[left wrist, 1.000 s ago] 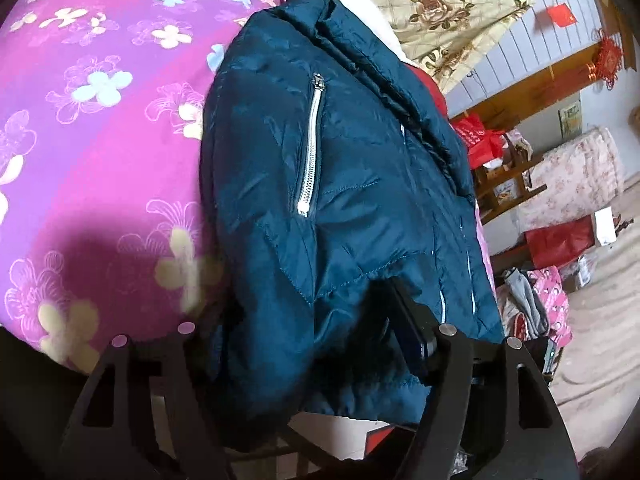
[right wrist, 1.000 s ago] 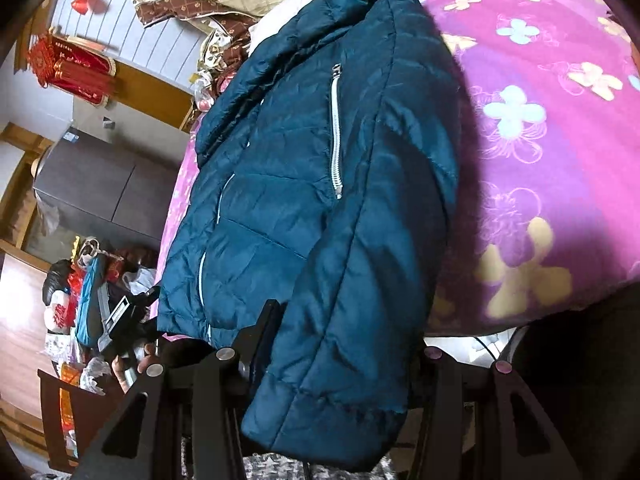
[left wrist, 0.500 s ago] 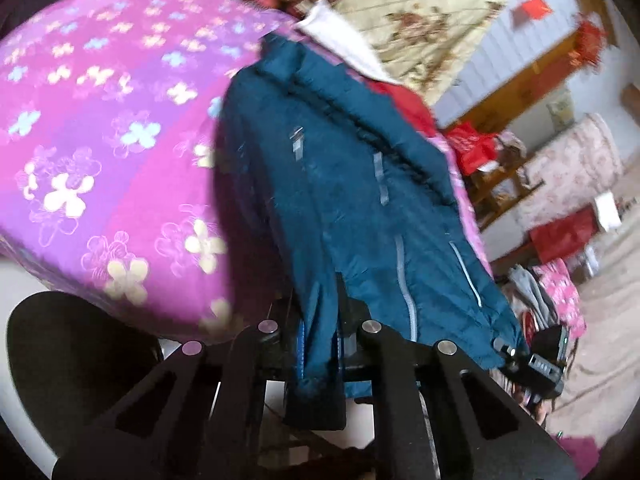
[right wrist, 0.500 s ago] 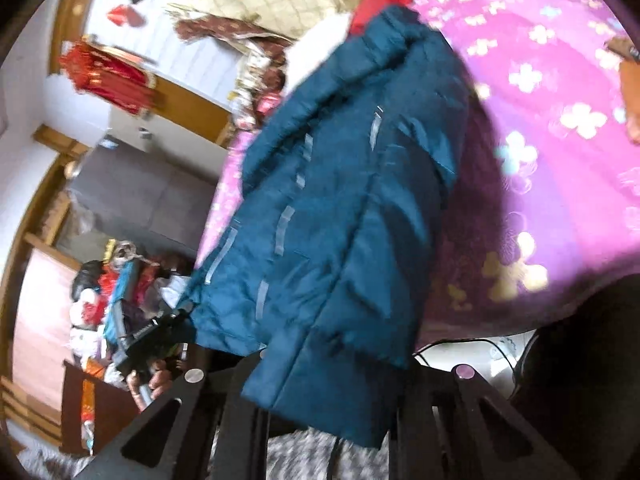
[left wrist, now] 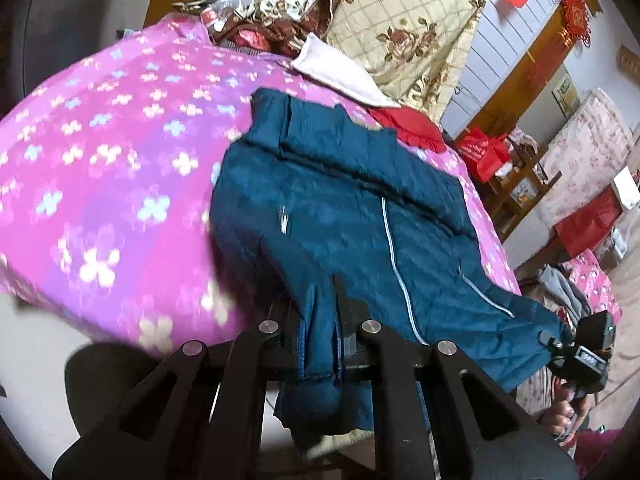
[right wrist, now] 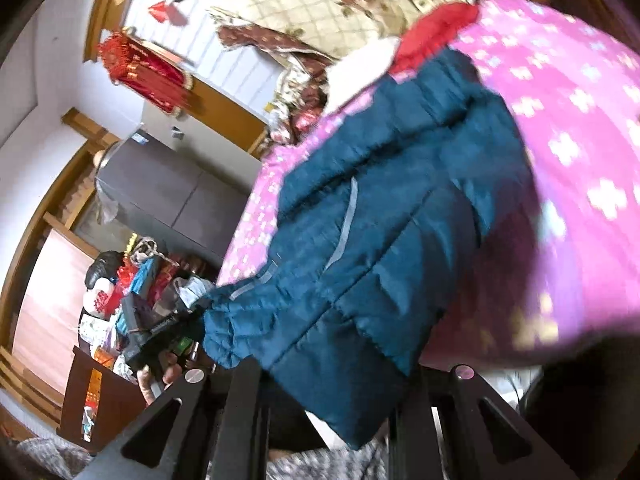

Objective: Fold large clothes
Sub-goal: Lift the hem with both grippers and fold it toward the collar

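Spread front-up across the pink flowered quilt (left wrist: 100,168), with hem and lower edge hanging off the quilt's near edge: dark teal padded jacket (left wrist: 360,216). A second earlier, bunched in a thick vertical fold with the silver pocket zip facing the lens; now opened wider over the quilt, centre zip (left wrist: 394,248) running down toward the hem, pocket zip pull (left wrist: 283,218) left of it.

Left gripper (left wrist: 318,344): clamped tight on a narrow pleat of the jacket's hem, fingers (left wrist: 352,320) nearly together with cloth between. One second ago spread wide around a fat bundle of the same cloth; closed by the half-second mark.

Right gripper (right wrist: 328,396): fingers (right wrist: 240,392) set wide on either side of the jacket's lower corner, cloth draped between and over them; whether pressing it cannot be told, as before. Beside that corner, at the jacket's far hem in the right wrist view, the other gripper and a hand (right wrist: 160,376).

Beyond the jacket's collar: red cloth (left wrist: 408,128), white cloth (left wrist: 340,72), cream checked rose-print quilt (left wrist: 400,20). Framing pulled back from the jacket versus earlier, more room visible.
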`<state>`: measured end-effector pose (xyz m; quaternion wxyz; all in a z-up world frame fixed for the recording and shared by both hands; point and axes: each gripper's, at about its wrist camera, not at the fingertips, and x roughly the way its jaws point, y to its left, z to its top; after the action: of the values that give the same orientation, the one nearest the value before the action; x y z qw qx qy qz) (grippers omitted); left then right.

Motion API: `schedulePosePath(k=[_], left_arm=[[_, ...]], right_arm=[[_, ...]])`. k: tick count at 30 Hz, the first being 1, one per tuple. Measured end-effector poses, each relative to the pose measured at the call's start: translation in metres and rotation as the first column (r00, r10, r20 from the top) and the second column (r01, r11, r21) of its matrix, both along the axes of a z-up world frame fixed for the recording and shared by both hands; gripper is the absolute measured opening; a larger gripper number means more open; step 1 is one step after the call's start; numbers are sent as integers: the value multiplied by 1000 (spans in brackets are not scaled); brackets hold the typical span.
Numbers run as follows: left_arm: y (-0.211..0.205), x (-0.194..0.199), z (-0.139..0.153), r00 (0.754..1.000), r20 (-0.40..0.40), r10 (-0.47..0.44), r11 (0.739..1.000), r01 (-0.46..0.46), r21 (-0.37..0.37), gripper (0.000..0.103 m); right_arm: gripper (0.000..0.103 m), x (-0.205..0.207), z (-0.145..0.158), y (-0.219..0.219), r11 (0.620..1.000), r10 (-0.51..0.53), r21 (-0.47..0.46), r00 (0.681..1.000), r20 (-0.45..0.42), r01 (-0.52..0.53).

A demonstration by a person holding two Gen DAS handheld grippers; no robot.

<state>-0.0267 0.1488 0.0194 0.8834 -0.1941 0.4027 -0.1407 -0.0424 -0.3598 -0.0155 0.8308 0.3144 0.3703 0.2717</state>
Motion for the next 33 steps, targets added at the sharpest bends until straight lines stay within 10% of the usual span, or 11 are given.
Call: schedulePosePath(k=[17,33], left_arm=[[-41,135,74,993,106,48,990,-61,124,9],[-90,359,55,987,-14,159,929,-145,341,9]], right_arm=[[15,147,100,1,978,-142,-133,983,115,157],[15,365,57,-42,940,-322,-141,944,-76,309]])
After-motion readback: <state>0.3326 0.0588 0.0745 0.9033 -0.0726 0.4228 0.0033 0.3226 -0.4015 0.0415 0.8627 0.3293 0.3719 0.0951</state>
